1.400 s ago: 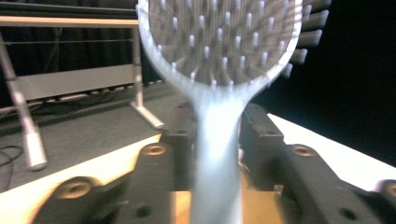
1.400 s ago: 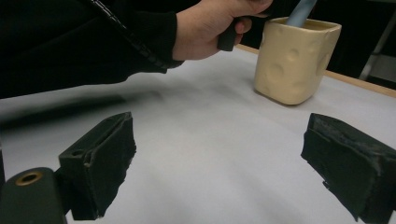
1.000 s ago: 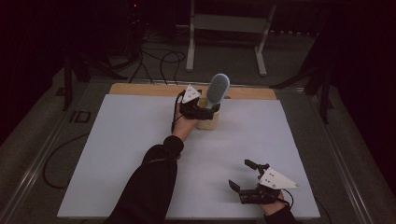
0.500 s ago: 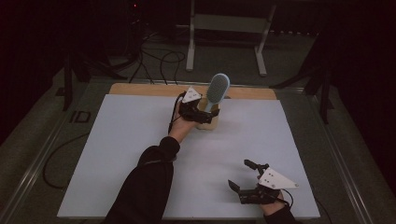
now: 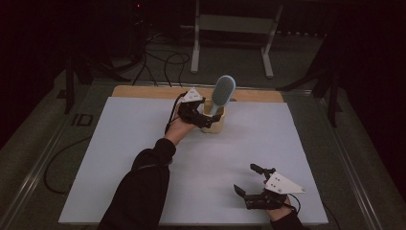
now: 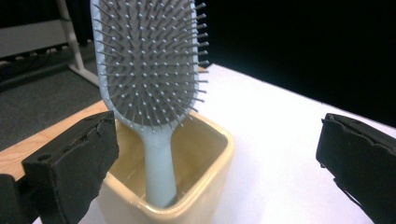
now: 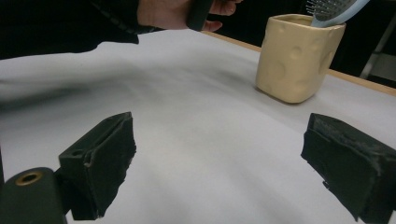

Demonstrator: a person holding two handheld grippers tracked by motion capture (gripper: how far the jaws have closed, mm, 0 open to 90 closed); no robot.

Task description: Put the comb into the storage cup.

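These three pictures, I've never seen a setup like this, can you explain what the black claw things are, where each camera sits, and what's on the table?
A person holds a two-jaw tool in each hand. The high view looks down on the white table. The left gripper is at a yellow cup with a pale blue hairbrush standing in it, handle down. Its own camera shows the jaws open, one jaw beside the cup; nothing is gripped. The right gripper sits near the front edge, also open and empty; its camera looks across the table toward the cup.
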